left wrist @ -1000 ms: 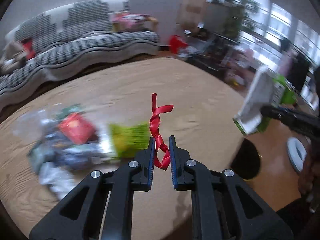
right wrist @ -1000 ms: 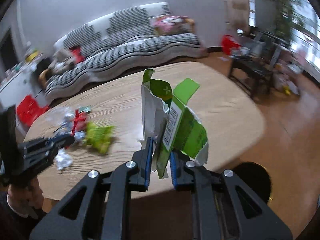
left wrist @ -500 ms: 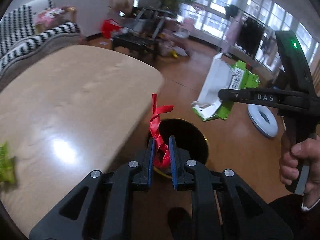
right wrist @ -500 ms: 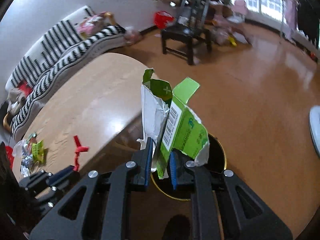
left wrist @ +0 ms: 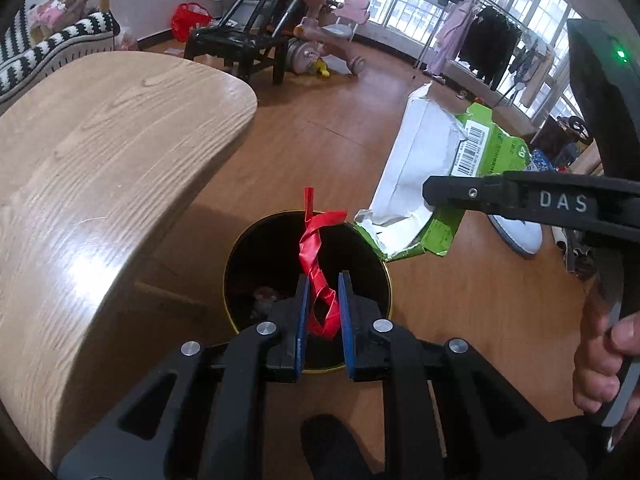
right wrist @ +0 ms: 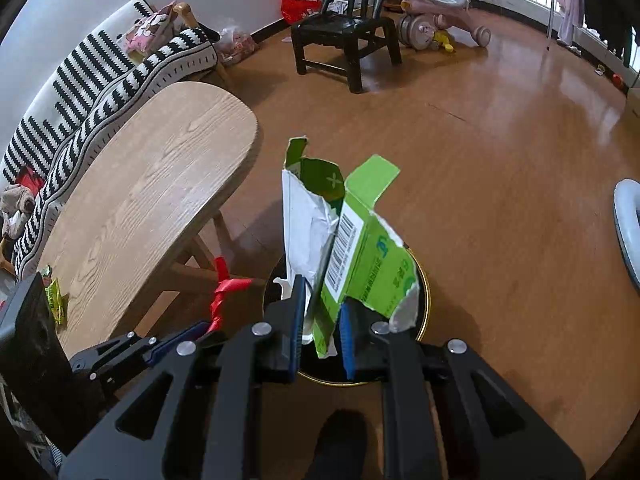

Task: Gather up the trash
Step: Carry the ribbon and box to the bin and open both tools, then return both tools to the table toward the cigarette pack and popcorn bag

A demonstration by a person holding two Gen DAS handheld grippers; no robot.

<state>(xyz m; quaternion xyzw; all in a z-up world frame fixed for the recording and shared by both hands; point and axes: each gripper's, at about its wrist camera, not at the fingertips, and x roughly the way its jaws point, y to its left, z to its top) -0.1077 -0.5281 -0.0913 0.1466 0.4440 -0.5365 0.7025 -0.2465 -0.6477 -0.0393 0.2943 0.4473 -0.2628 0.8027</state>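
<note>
My left gripper (left wrist: pixel 322 286) is shut on a twisted red ribbon (left wrist: pixel 314 248) and hangs right over the mouth of a black round bin (left wrist: pixel 264 256) with a gold rim on the floor. A torn green and white carton (right wrist: pixel 352 248) is clamped in my right gripper (right wrist: pixel 321 292), above the same bin (right wrist: pixel 420 308). In the left wrist view the carton (left wrist: pixel 420 176) and the right gripper (left wrist: pixel 436 194) hover just right of the bin's rim. The right wrist view shows the ribbon (right wrist: pixel 222 292) and the left gripper (right wrist: pixel 200 330) at lower left. Some trash lies in the bin's bottom.
A wooden table (left wrist: pixel 100 168) edges the bin on the left, with a green wrapper (right wrist: pixel 56 300) on its far end. A black chair (right wrist: pixel 344 32), a pink ride-on toy (right wrist: pixel 440 24), a striped sofa (right wrist: pixel 100 76) and a white disc (right wrist: pixel 628 232) stand around on the wood floor.
Both grippers swung off the table and down over the bin, still shut on the ribbon and the carton. The bin now sits directly under the ribbon.
</note>
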